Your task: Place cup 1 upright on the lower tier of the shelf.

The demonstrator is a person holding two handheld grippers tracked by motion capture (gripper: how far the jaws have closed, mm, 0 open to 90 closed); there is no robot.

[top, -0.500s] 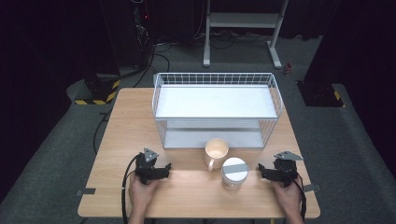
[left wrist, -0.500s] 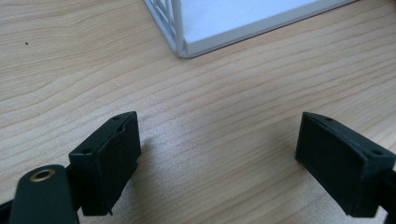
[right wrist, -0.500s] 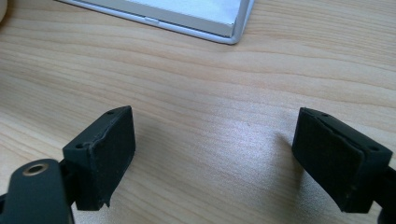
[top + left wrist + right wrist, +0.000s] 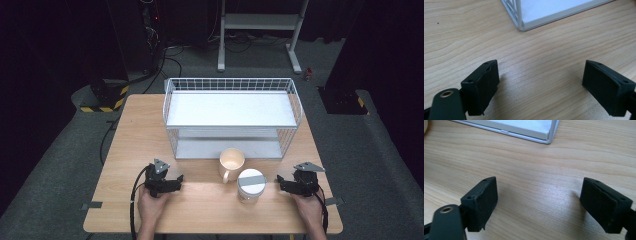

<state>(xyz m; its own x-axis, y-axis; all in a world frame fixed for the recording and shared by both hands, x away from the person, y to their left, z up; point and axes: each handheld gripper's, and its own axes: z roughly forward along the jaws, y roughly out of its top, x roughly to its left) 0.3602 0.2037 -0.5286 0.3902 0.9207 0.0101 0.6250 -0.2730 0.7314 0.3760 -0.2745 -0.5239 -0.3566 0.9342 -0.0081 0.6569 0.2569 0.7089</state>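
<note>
Resting near the front edge of the tabletop (image 4: 130, 130), the left claw (image 4: 172, 183) and right claw (image 4: 283, 183) are seen wide open and empty. Nothing is judged done yet. Between them stand a lidded white jar (image 4: 251, 184) and an empty cup (image 4: 231, 162). Behind, the wire rack (image 4: 232, 117) holds nothing.

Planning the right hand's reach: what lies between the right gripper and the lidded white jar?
Bare wooden table. In the high view nothing lies between the right gripper and the lidded white jar; its jaws stand open and empty.
</note>
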